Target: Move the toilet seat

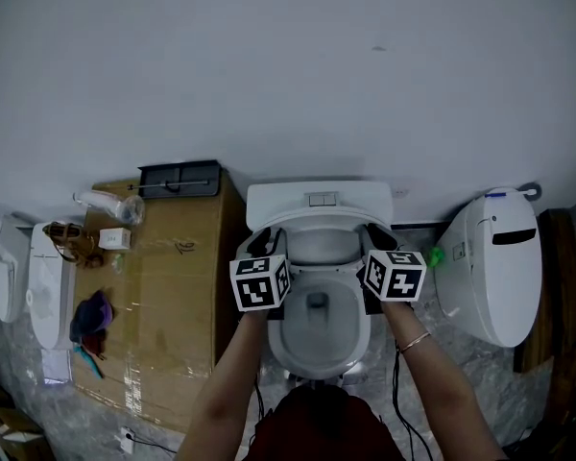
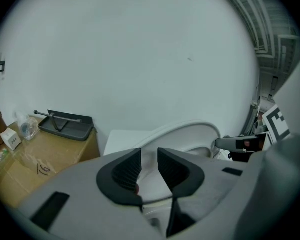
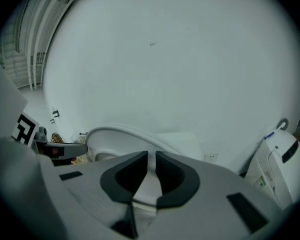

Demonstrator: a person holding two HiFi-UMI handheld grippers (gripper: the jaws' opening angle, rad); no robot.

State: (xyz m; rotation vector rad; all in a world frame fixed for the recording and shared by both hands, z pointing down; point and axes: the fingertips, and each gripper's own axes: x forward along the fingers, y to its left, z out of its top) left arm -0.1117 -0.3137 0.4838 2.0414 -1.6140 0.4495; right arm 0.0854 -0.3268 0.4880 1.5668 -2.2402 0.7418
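The white toilet [image 1: 319, 339] stands against the wall below me, its tank [image 1: 319, 200] at the back. The toilet seat [image 1: 317, 246] is raised off the bowl and tilted up towards the tank. My left gripper [image 1: 260, 242] is shut on the seat's left rim, and my right gripper [image 1: 375, 237] is shut on its right rim. In the left gripper view the seat [image 2: 190, 130] arcs away to the right from my left gripper [image 2: 149, 166], white rim between the pads. In the right gripper view the seat [image 3: 117, 133] curves off to the left from my right gripper [image 3: 151, 171].
A cardboard box [image 1: 178, 296] stands left of the toilet, with a black tray [image 1: 180, 178], a plastic bottle [image 1: 110, 205] and small items on it. A second white toilet [image 1: 494, 262] stands at the right. The wall [image 1: 288, 75] is close behind the tank.
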